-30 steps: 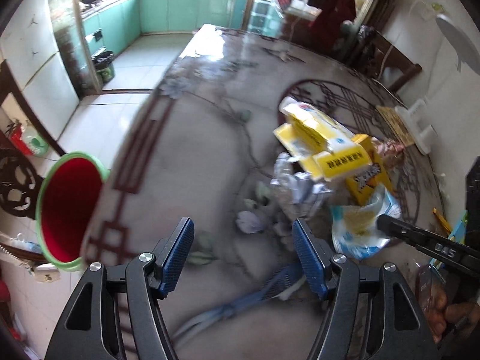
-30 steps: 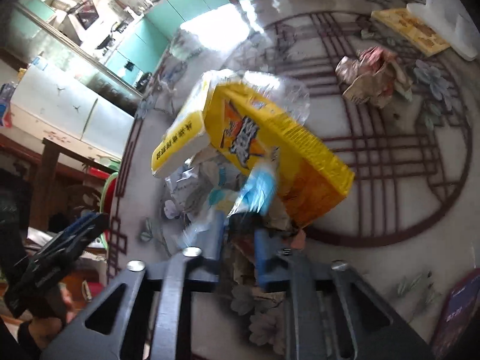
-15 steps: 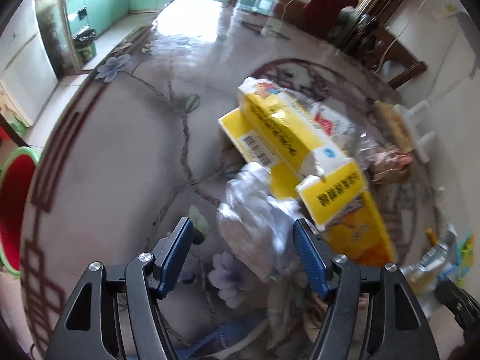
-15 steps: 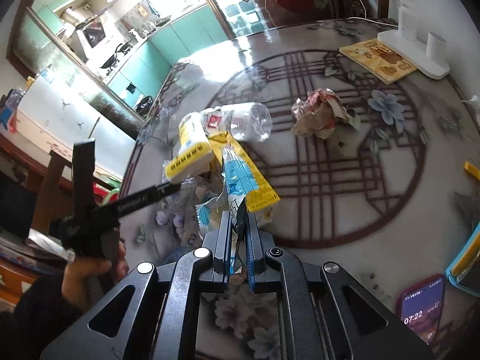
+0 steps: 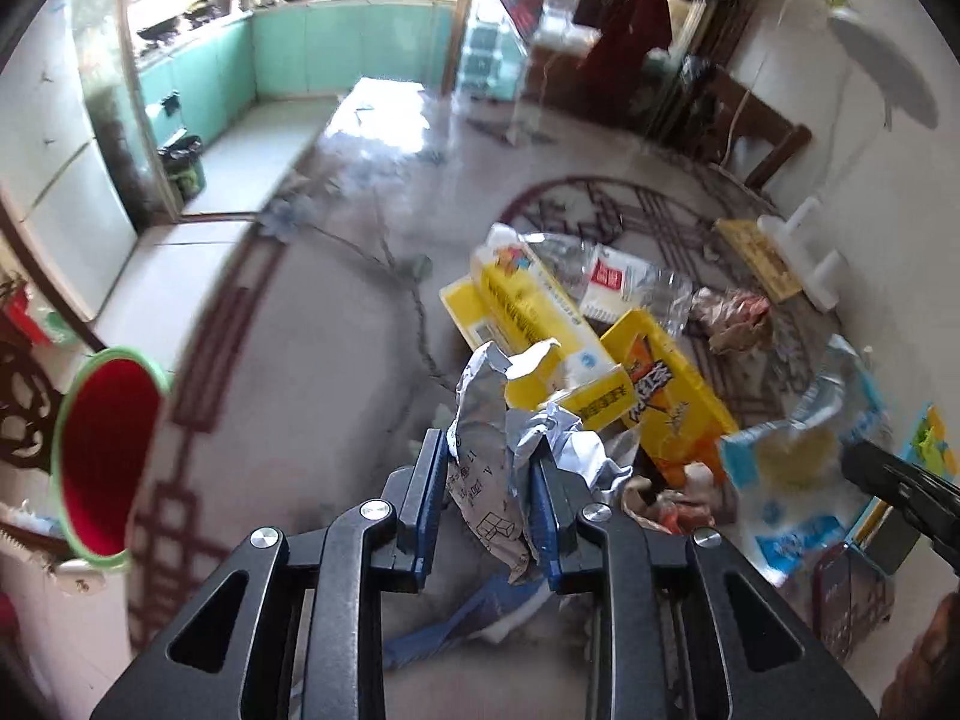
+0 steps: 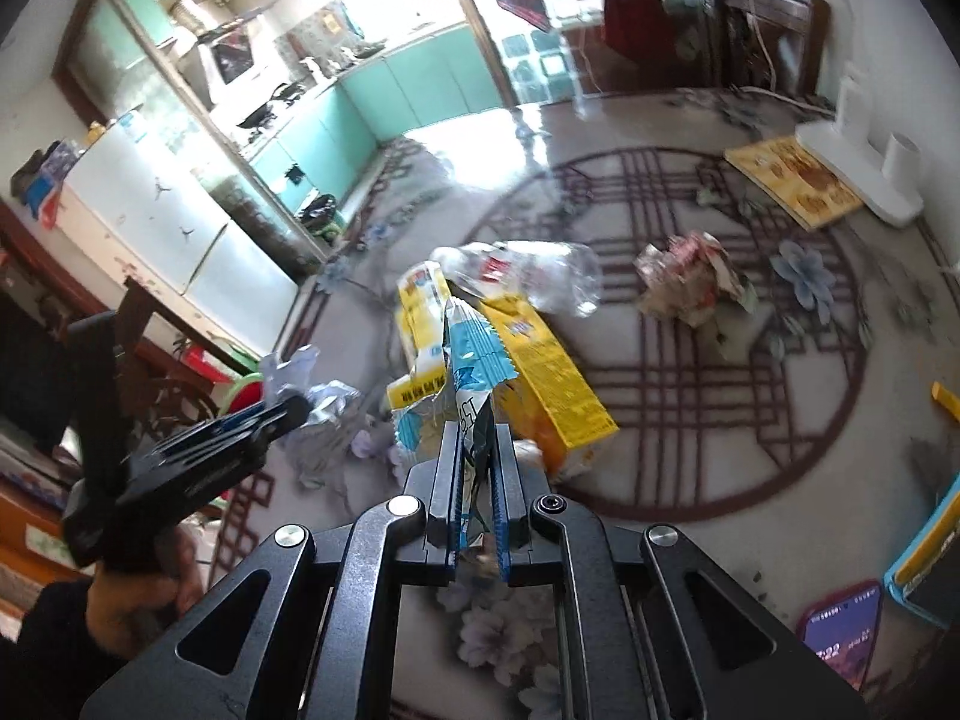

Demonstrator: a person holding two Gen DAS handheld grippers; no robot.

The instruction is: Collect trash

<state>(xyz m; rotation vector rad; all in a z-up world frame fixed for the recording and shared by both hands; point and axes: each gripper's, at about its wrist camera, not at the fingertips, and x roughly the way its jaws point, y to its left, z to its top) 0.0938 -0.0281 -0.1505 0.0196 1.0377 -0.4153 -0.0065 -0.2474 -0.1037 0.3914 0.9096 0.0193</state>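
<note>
Two claws: left (image 5: 489, 474) closing on half-hidden foil wrapper (image 5: 480, 420), right (image 6: 477, 462) clamping blue wrapper (image 6: 474, 348).

Bare bench (image 5: 312, 360) open from nine to twelve o'clock of the trash pile, yellow cartons (image 5: 540, 324) and clear bottle (image 6: 540, 276) blocking one o'clock, crumpled wrapper (image 6: 690, 282) at two, red bin (image 5: 96, 450) beyond the nine o'clock edge, phone (image 6: 840, 630) at five.

A crumpled silver foil wrapper (image 5: 489, 450) stands upright between the closing left jaws, its printed tail hanging below them; a blue-and-white snack wrapper (image 6: 471, 360) is pinched flat in the right jaws, rising above them; just beyond both sets of jaws lie two yellow cartons (image 5: 540, 324) overlapping on the surface, a clear plastic bottle (image 6: 528, 273) behind them; farther right, a crumpled paper wad (image 6: 690, 282).
</note>
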